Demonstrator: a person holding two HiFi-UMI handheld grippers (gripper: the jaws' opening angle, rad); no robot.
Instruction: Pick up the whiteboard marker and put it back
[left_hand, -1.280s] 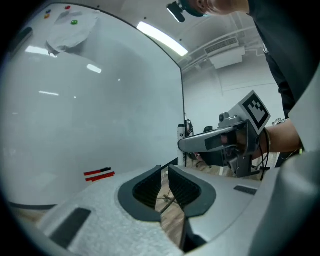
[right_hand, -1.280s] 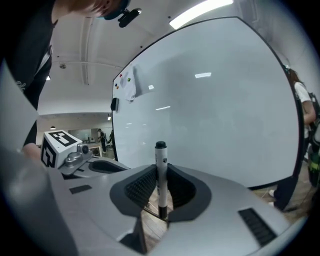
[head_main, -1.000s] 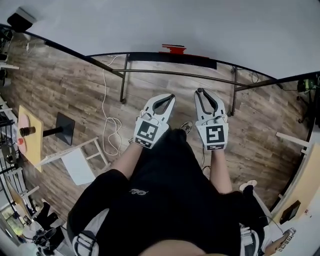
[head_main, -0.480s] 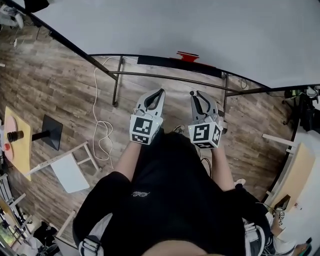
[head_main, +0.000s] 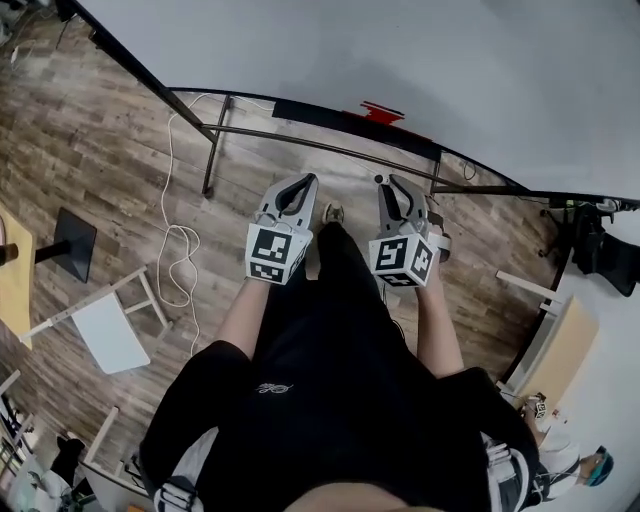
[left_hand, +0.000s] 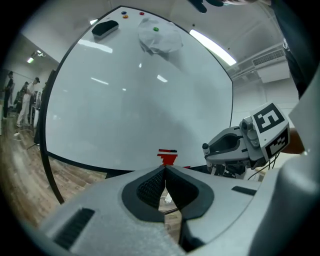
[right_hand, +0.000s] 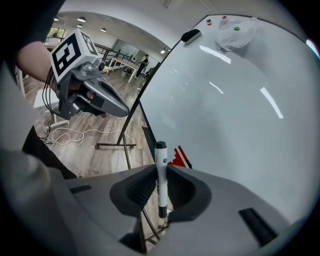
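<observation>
A white whiteboard marker (right_hand: 160, 175) with a black cap stands upright between the pads of my right gripper (right_hand: 161, 167), which is shut on it. In the head view my right gripper (head_main: 388, 184) is just in front of the whiteboard's (head_main: 420, 50) dark bottom ledge (head_main: 330, 112); the marker itself is hidden there. A small red item (head_main: 382, 110) sits on that ledge and also shows as the red item (right_hand: 179, 157) beyond the marker. Beside it to the left, my left gripper (head_main: 303, 182) is shut and empty, its tips touching in the left gripper view (left_hand: 165, 169).
A black eraser (left_hand: 105, 27) and a white crumpled sheet under a green magnet (left_hand: 159, 37) are high on the board. The board's metal stand legs (head_main: 208, 150), a white cable (head_main: 175, 240) and a small white table (head_main: 105, 330) are on the wooden floor at the left. A desk (head_main: 555, 345) stands at the right.
The person has stepped nearer the whiteboard, which now fills more of the head view. Both grippers have come closer to its bottom ledge and have rolled, their marker cubes turned.
</observation>
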